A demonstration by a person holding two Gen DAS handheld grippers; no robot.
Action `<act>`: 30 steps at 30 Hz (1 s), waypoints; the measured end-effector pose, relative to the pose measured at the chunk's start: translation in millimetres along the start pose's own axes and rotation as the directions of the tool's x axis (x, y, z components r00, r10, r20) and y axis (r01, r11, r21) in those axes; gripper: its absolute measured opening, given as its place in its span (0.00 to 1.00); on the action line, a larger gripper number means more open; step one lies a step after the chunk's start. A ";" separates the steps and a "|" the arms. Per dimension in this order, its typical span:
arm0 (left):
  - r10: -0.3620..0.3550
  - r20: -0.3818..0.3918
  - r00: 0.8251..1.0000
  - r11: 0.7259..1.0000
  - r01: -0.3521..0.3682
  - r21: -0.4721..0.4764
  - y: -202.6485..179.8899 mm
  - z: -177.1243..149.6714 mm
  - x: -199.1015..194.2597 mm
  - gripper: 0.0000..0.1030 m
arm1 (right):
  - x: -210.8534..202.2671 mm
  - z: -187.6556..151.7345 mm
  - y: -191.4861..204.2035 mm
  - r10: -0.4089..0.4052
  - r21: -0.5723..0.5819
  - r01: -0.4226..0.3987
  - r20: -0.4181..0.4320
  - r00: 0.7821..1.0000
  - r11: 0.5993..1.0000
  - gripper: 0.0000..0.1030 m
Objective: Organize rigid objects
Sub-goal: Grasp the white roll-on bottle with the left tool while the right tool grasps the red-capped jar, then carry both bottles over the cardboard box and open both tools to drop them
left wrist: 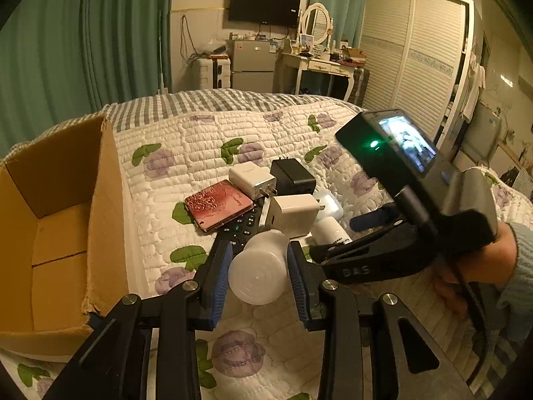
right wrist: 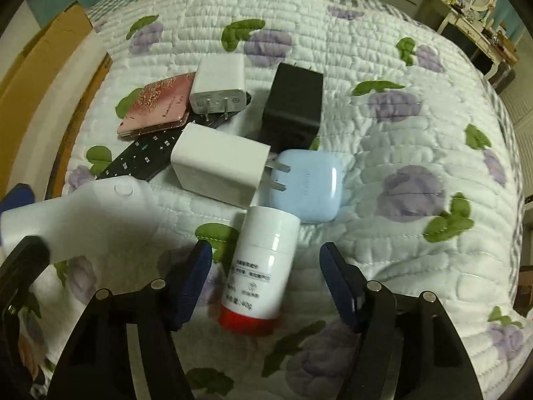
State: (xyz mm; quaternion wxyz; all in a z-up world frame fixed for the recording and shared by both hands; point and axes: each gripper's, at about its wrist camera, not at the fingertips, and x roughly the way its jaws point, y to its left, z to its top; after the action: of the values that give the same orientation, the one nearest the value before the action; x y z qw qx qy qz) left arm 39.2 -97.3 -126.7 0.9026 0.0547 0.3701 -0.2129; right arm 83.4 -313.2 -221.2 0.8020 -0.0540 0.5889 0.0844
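Note:
My left gripper (left wrist: pixel 258 268) is shut on a white plastic bottle (left wrist: pixel 260 266), held just above the quilt; the same bottle shows at the left of the right wrist view (right wrist: pixel 83 216). My right gripper (right wrist: pixel 265 283) is open, its fingers on either side of a white tube with a red cap (right wrist: pixel 260 266) lying on the bed. Beyond lie two white chargers (right wrist: pixel 220 163) (right wrist: pixel 218 83), a black charger (right wrist: pixel 293 103), a blue earbud case (right wrist: pixel 306 186), a pink phone (right wrist: pixel 156 106) and a black remote (right wrist: pixel 140 160).
An open cardboard box (left wrist: pixel 50 226) stands on the bed at the left of the pile. The quilted floral bedspread (right wrist: pixel 399 133) extends to the right. The right gripper's body and the hand holding it (left wrist: pixel 416 233) are close on the right.

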 end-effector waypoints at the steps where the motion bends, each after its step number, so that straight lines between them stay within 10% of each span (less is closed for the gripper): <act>1: 0.004 0.002 1.000 1.000 -0.004 0.001 0.2 1.0 -0.7 0.33 | 0.2 -1.4 1.4 0.002 -0.005 -0.002 -0.004 1.000 1.000 0.41; 16: 0.037 0.081 0.996 0.999 -0.039 0.030 -11.3 27.4 -52.3 0.31 | -113.5 -23.7 3.4 0.020 0.033 -0.030 0.263 0.965 0.999 0.36; 30: 0.115 0.284 0.952 0.993 -0.116 -0.014 40.9 103.1 -152.4 0.31 | -245.8 20.0 70.5 0.047 -0.077 -0.010 0.497 0.867 0.997 0.36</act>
State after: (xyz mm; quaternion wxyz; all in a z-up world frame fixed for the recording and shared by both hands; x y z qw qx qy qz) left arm 26.2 -34.4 50.5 0.9572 0.0466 0.2326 -0.1660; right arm 16.2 -258.0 20.1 0.9229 -0.0503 0.3595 0.1284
